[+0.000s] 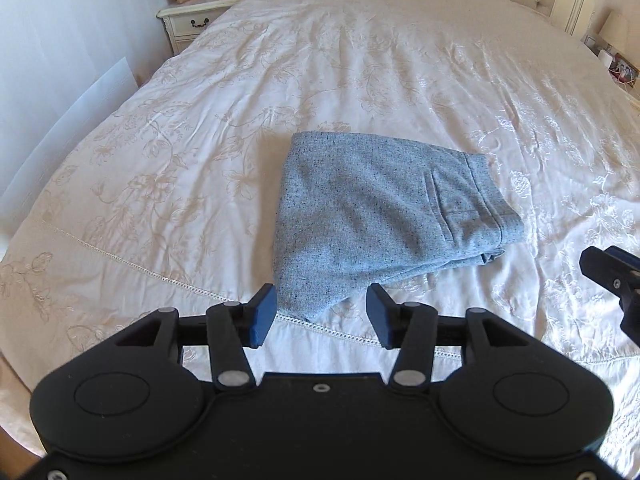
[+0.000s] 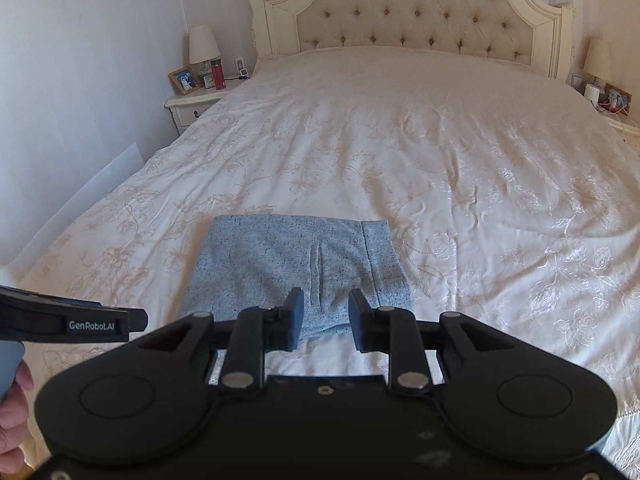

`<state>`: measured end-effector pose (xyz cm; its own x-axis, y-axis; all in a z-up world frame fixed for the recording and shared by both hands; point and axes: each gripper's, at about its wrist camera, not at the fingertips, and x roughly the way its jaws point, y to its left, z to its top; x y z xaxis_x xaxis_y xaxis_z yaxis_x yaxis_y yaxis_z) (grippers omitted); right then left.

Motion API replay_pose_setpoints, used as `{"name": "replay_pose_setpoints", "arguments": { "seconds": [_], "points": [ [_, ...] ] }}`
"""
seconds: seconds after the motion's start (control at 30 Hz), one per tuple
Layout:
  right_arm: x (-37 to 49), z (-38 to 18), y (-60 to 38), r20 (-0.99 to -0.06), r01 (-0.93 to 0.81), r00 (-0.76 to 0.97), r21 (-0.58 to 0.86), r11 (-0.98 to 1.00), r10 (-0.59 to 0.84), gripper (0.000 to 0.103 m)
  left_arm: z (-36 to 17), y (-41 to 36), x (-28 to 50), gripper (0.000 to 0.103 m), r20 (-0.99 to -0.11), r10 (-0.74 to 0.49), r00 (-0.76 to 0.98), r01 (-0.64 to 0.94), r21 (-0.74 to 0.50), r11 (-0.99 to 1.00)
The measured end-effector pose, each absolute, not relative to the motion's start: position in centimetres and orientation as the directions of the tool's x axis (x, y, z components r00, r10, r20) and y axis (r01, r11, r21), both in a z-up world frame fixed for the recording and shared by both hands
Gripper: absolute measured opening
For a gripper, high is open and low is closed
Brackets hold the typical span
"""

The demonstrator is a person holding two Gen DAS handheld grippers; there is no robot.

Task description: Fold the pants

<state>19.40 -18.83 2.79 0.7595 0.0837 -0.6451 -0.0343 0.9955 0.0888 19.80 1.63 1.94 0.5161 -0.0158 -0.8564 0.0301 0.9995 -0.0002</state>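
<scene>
Folded pants lying on the bed, near its foot. Left gripper and right gripper both parted, holding nothing, just short of the cloth. Nightstand with lamp and red bottle well beyond.

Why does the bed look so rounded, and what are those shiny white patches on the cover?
Left wrist view: the fisheye lens bows the bedspread into a dome; bright light glares off its right side, beyond the folded pants. Right wrist view: the same bulge, glare at right, and the headboard looks soft, not crisp.
</scene>
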Motion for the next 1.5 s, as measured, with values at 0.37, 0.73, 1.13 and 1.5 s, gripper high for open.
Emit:
{"name": "replay_pose_setpoints", "arguments": {
  "seconds": [0.37, 0.73, 1.13, 1.5],
  "points": [
    [14.0, 3.6, -19.1, -0.651, -0.014, 0.754, 0.111, 0.994, 0.083, 0.029, 3.5, -0.4, 15.5, 0.057, -0.851, -0.006, 0.526, 0.089, 0.048, 0.995],
    [13.2, 4.0, -19.4, -0.638, -0.027, 0.764, 0.119, 0.993, 0.097, 0.029, 4.1, -0.5, 13.9, 0.057, -0.844, -0.003, 0.536, 0.085, 0.051, 0.995],
    [12.7, 4.2, -19.3, -0.633, -0.040, 0.766, 0.122, 0.992, 0.109, 0.029, 4.4, -0.6, 13.7, 0.057, -0.839, 0.003, 0.544, 0.084, 0.058, 0.995],
    [12.8, 4.1, -19.3, -0.640, -0.039, 0.760, 0.129, 0.991, 0.113, 0.029, 4.2, -1.0, 13.7, 0.057, -0.844, 0.000, 0.536, 0.090, 0.058, 0.994]
  ]
}}
